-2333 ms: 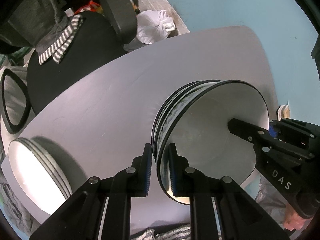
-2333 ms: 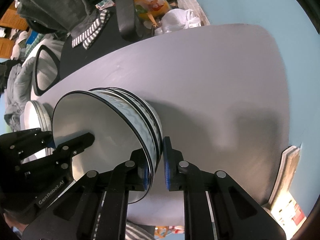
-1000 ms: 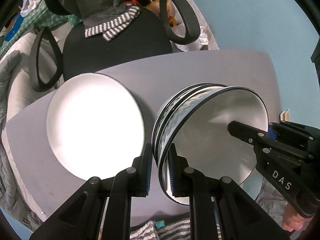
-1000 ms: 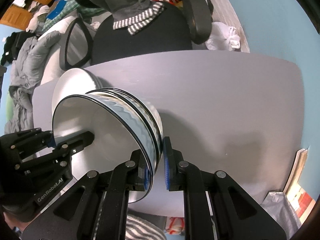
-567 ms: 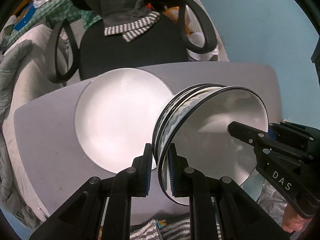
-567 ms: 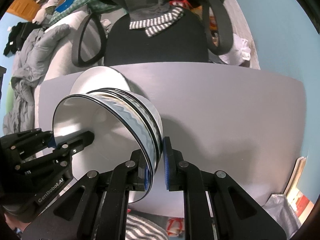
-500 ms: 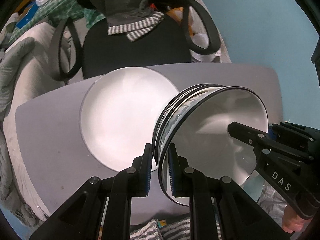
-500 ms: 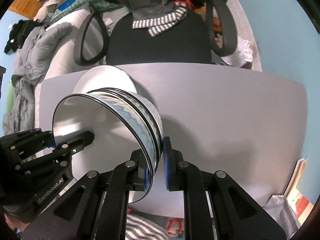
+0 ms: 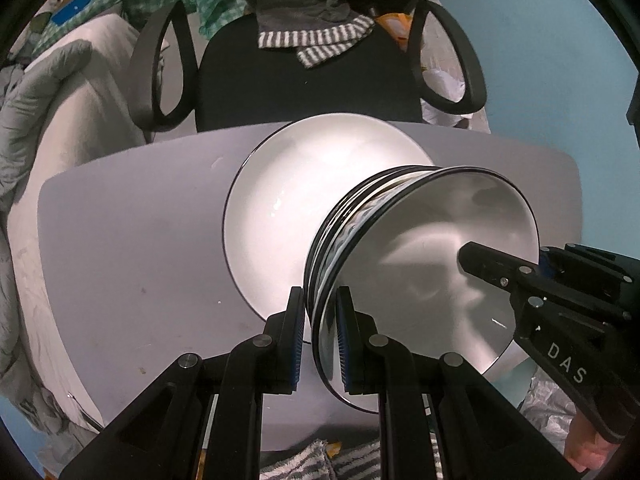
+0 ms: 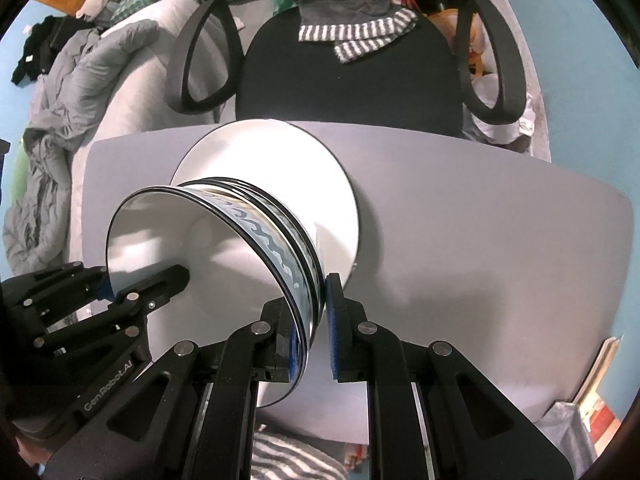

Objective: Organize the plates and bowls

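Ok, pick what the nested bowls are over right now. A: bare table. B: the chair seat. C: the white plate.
C: the nested bowls, clamped at opposite rims by the left gripper and right gripper, overlap the white plate on the table.

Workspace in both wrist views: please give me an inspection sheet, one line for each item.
Surface: grey table, a few small marks, no spill seen.
Job's things: stack of bowls with wavy blue pattern, held above the white plate lying flat on the table.
Clutter: nothing seen on the table besides the plate.
Grippers: left gripper and right gripper each clamped on opposite rims of the bowl stack.
Cables: nothing seen.
Surroundings: black office chair with striped cloth behind the table; grey bedding at left; blue wall.
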Tool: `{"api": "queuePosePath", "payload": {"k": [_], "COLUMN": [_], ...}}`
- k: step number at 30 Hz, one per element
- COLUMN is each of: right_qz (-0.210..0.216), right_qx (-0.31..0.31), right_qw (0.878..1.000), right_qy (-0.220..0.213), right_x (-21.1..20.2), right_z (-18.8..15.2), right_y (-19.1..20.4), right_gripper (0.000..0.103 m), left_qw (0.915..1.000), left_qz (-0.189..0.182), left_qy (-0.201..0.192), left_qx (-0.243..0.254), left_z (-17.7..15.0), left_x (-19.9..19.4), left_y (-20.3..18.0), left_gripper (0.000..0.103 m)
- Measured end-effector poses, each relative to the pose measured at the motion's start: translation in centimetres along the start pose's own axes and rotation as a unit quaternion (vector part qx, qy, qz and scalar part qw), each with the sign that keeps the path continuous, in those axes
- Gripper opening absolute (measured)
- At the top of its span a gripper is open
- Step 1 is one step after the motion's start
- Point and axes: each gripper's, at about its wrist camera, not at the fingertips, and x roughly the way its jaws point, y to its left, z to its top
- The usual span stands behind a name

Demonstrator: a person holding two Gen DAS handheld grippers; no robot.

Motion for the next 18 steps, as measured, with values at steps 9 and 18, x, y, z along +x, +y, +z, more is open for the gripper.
{"api": "queuePosePath", "payload": {"k": [9, 18], "right_qz": [-0.007, -0.012], "right_qx": [0.002, 0.011], "right_qw": [1.000, 1.000], "right_qy": [0.016, 0.024], "right_x": [1.6, 2.2], "right_z": [1.2, 2.1], "right_y": [1.0, 1.1], "right_gripper": [0.012, 0.012], "left_qw": [0.9999, 0.9997], "left_qz": [-0.003, -0.013], "left_qy": [0.014, 0.018], "left_qx": [-0.005, -0.009], "left_z": [1.1, 2.0], "left_x": [0.9, 1.1], "left_y": [1.6, 2.2], "left_gripper": [0.014, 0.014]}}
